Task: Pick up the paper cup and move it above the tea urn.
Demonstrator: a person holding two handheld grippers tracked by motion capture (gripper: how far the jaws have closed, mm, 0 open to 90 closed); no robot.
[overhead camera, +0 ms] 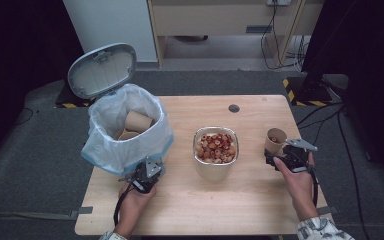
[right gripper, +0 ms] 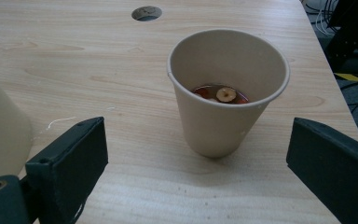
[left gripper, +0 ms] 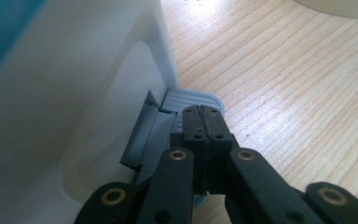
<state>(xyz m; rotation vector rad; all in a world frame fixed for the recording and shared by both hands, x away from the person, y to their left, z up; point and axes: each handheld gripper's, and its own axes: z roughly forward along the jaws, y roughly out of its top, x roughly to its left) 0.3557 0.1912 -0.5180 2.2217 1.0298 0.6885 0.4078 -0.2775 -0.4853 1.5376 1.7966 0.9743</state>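
One paper cup (right gripper: 228, 93) — upright, just ahead between the right tool's (right gripper: 200, 163) wide jaws

From above the person's side, the high view looks forward and down across the whole wooden table (overhead camera: 190, 200), with floor and furniture beyond its far edge. The left gripper view sits low and very near, looking along closed black jaws at the grey pedal (left gripper: 193, 100) at the foot of the white bin (left gripper: 65, 116), with table grain to one side. The right gripper view looks from just above the tabletop, between wide-apart jaws, at the paper cup (right gripper: 226, 93) close ahead. That cup (overhead camera: 275, 140), the table and its round grommet hole (right gripper: 146, 13) also appear in the high view (overhead camera: 234, 108).
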